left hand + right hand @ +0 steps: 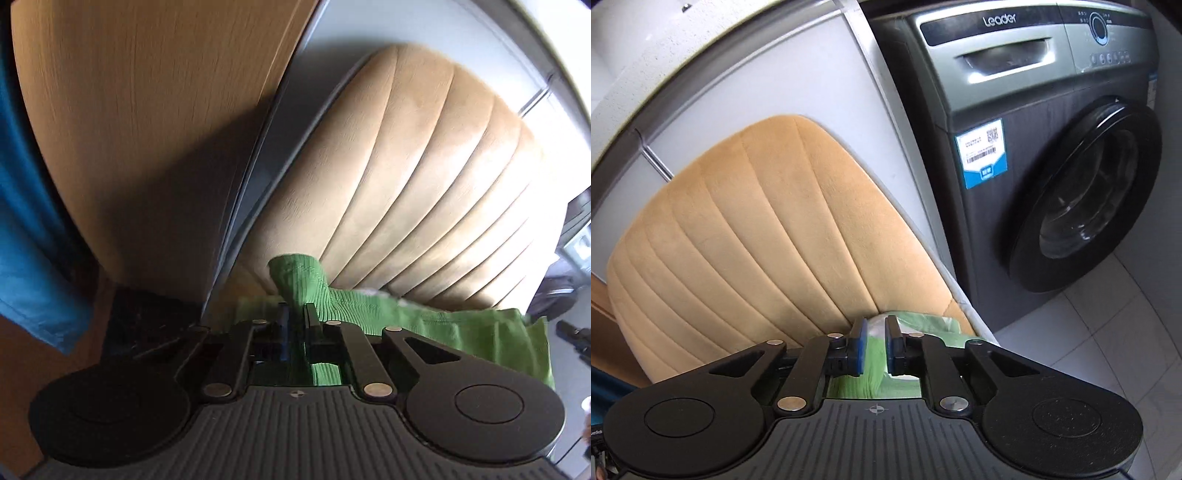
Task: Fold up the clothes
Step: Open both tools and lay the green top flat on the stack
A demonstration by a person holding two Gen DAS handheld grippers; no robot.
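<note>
Black plastic fingers of the left gripper (297,314) stand close together, clamped on a bunched ridge of one green ribbed-knit garment (424,325) that sticks up beyond the tips and spreads off to the right. Beyond it rises one tan velvet chair back with stitched vertical channels (406,166), a pale wall panel behind it. To the left stands a light wooden board (129,110), and one blue cloth (22,221) hangs at the far left edge.

On the other side, the right gripper (874,334) holds its two blue-padded fingers (860,345) a little apart, with the green garment (873,369) and a whitish patch of fabric lying between them; whether the pads actually press the cloth I cannot tell. The same tan chair back (757,221) fills the left, and one grey front-loading washing machine with a round dark door (1052,147) stands at the right on pale floor tiles (1108,314).
</note>
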